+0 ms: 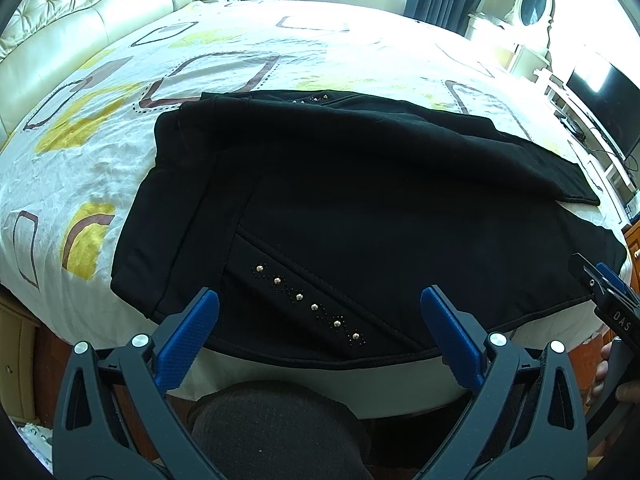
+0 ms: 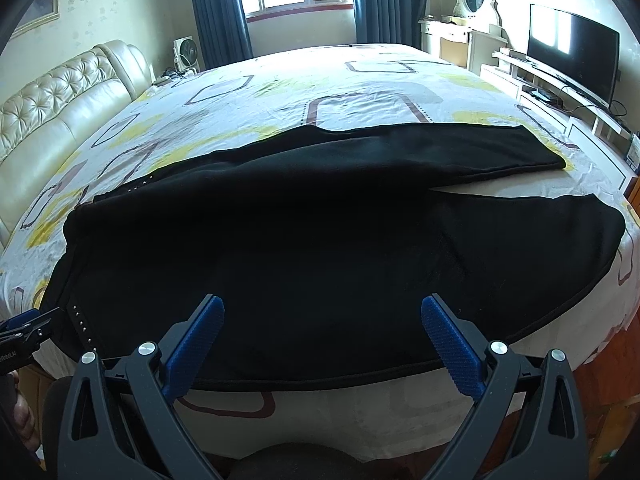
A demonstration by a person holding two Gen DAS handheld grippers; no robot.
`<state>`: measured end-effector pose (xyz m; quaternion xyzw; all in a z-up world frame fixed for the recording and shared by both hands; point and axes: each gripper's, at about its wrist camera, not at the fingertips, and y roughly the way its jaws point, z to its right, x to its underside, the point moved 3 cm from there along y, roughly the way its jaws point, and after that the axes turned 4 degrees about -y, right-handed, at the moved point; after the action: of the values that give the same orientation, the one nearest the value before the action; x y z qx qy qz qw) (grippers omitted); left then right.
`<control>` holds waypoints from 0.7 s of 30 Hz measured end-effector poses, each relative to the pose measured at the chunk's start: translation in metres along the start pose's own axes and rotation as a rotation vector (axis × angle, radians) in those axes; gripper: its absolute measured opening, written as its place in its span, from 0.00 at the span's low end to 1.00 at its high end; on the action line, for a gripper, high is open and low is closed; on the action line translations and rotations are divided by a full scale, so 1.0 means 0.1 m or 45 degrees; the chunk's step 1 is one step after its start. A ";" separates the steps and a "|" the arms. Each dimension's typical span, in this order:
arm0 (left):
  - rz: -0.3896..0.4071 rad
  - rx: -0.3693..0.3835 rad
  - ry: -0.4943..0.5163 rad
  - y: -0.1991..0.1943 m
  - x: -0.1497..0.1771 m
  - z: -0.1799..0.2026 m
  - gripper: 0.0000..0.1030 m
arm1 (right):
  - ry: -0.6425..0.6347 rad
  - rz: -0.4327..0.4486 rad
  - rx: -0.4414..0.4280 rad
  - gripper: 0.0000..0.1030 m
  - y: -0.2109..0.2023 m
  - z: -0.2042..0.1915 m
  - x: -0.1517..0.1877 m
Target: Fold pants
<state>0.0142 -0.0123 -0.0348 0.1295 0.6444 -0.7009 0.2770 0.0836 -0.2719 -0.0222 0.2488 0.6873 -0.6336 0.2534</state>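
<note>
- Lying flat along the near edge of the patterned white bed, black fleece pants show studded pocket trim, legs slightly split.
- Left gripper and right gripper hover with jaws wide, empty.

Black pants lie spread across the patterned bed.

dark grey claw — blue ribbed pads
</note>
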 end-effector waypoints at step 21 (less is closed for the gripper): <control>-0.013 0.001 -0.003 0.02 0.03 0.00 0.98 | -0.002 -0.019 -0.011 0.96 0.02 -0.02 0.02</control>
<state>0.0132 -0.0131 -0.0382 0.1257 0.6445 -0.7026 0.2741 0.0833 -0.2697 -0.0247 0.2421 0.6916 -0.6328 0.2502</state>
